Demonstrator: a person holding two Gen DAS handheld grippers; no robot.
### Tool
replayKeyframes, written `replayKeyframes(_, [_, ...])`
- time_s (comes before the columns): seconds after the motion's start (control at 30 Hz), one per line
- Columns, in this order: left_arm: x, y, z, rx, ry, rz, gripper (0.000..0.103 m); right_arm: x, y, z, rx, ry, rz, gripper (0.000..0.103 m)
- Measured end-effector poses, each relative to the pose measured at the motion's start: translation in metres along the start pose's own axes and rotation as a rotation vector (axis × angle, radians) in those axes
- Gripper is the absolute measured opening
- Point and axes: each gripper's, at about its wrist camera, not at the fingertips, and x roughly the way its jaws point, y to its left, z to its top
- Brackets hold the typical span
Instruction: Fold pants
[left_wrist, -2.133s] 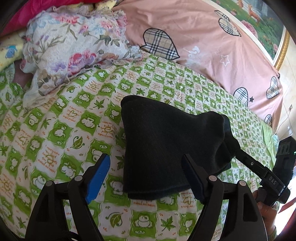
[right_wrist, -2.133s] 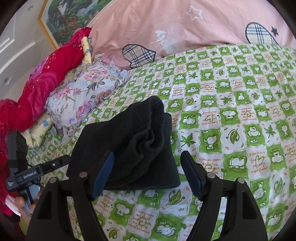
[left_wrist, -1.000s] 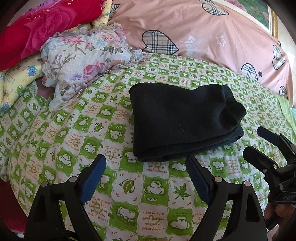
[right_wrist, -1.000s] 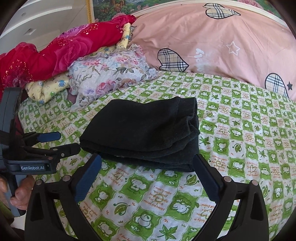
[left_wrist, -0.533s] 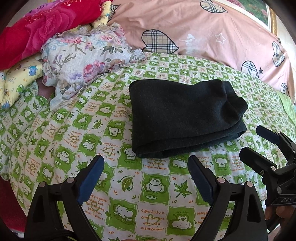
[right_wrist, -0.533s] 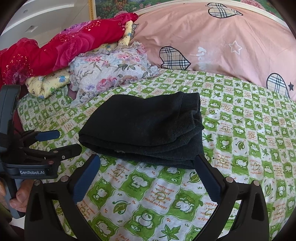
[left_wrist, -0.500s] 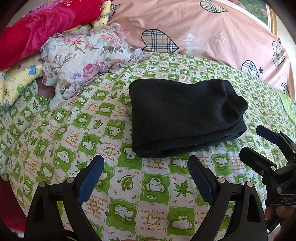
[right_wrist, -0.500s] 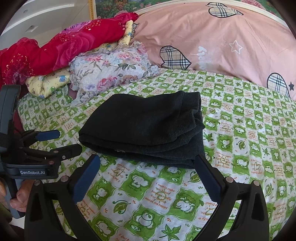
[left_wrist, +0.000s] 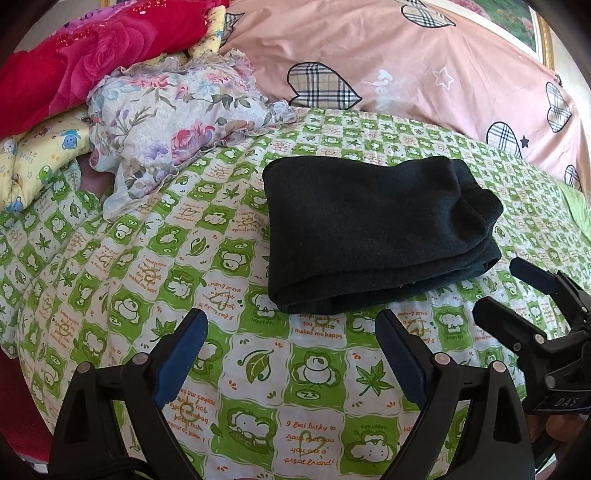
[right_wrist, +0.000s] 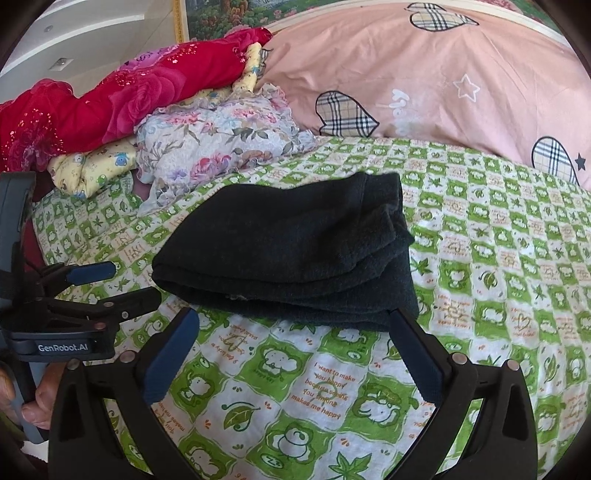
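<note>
The black pants (left_wrist: 373, 232) lie folded in a thick rectangle on the green frog-print bedsheet (left_wrist: 310, 373); they also show in the right wrist view (right_wrist: 295, 251). My left gripper (left_wrist: 291, 354) is open and empty, hovering just short of the bundle's near edge. My right gripper (right_wrist: 295, 343) is open and empty, its right finger close to the bundle's near right corner. Each gripper shows in the other's view: the right one (left_wrist: 517, 291) at the right, the left one (right_wrist: 114, 280) at the left, both open.
A floral cloth (left_wrist: 177, 122), a yellow cartoon-print cloth (left_wrist: 33, 155) and a red rose blanket (left_wrist: 92, 55) are piled at the far left. A pink quilt (left_wrist: 424, 62) with plaid hearts lies behind. The bed edge (left_wrist: 22, 354) drops off at near left.
Both grippers have drawn back from the folded pants, which now rest flat on the bed. In the last half second almost nothing moved.
</note>
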Motion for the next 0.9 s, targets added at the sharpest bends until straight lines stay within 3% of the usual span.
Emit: replayKeyframes(0.9, [0.003,-0.0044,-0.0022,0.024,-0.01,0.002,0.093,0.0071,0.0021,-0.0001,-0.003,-0.003,0.009,0.102])
